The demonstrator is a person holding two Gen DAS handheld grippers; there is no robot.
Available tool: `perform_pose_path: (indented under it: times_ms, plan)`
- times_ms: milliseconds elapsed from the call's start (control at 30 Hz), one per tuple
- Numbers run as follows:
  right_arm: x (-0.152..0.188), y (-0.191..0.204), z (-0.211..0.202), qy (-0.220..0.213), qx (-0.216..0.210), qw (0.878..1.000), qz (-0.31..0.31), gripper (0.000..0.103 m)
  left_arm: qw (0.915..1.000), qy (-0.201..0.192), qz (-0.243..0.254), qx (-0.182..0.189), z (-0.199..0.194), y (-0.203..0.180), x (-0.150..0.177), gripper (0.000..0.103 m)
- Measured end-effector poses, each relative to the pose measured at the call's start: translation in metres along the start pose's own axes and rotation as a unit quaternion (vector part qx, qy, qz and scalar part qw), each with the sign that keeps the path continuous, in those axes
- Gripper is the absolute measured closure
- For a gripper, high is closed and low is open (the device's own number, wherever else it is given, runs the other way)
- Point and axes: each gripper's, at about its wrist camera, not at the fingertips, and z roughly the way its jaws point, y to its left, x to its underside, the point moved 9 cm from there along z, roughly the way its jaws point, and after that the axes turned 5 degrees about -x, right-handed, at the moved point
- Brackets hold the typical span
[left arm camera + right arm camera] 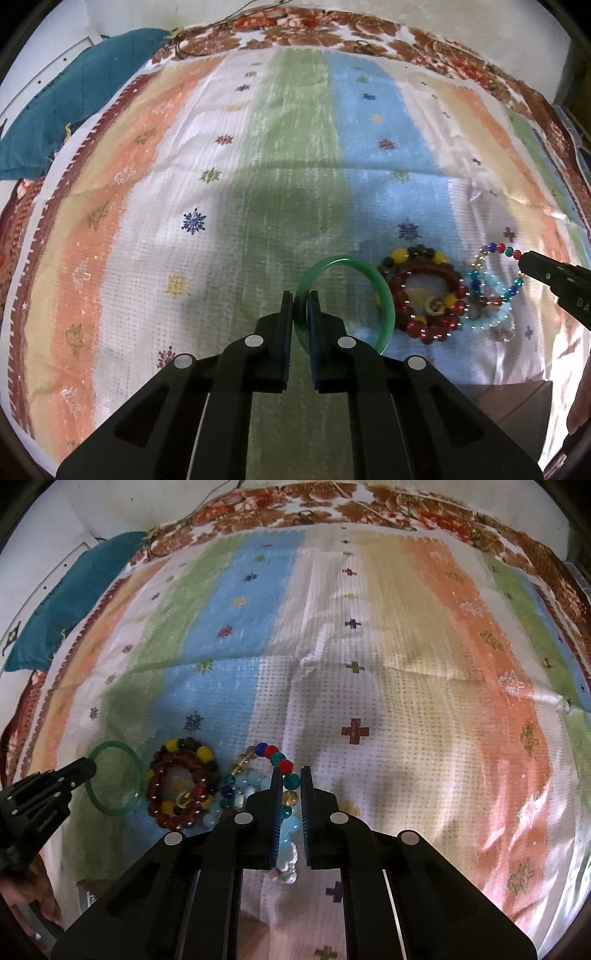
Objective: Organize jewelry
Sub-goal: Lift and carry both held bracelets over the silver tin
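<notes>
Claws both grip: left claw point(300, 295) pinches the green bangle point(384, 295), right claw point(287, 771) the multicoloured bead bracelet point(274, 752), red bead bracelet point(424, 295) lying between them.

Each tool point(300, 302) is matte black plastic: 2 flat ribbed fingers, round silver pivot pins, angular linkage arms.

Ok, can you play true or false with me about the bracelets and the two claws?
1. The left claw is pinching the green bangle. True.
2. The right claw grips the red bead bracelet. False: it grips the multicoloured bead bracelet.
3. The red and yellow bead bracelet lies between the bangle and the multicoloured one. True.
4. The jewelry sits on bare wood. False: it sits on a striped cloth.
</notes>
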Motion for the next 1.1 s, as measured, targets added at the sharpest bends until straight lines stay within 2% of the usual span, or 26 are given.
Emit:
perform_pose_path:
  times_ms: [133, 267, 533, 667, 1100]
  plan:
    - [0.0, 0.01, -0.014, -0.012, -0.004, 1.0, -0.009, 0.093, 0.9999, -0.011, 0.008, 0.004, -0.015, -0.005, 0.0, 0.096]
    - [-0.001, 0.019, -0.027, -0.025, -0.009, 1.0, -0.016, 0.093, 0.9989, -0.036, 0.028, -0.012, -0.033, -0.01, -0.002, 0.095]
    - [0.001, 0.031, -0.051, -0.044, -0.016, 0.999, -0.02, 0.093, 0.9984, -0.051, 0.026, 0.0, -0.056, -0.015, -0.002, 0.095]
    - [0.003, 0.036, -0.065, -0.053, -0.021, 0.998, -0.021, 0.093, 0.9974, -0.066, 0.03, -0.005, -0.071, -0.018, 0.003, 0.095]
    - [0.017, 0.051, -0.1, -0.083, -0.021, 0.995, -0.04, 0.093, 0.9957, -0.085, 0.032, 0.019, -0.105, -0.03, 0.018, 0.095]
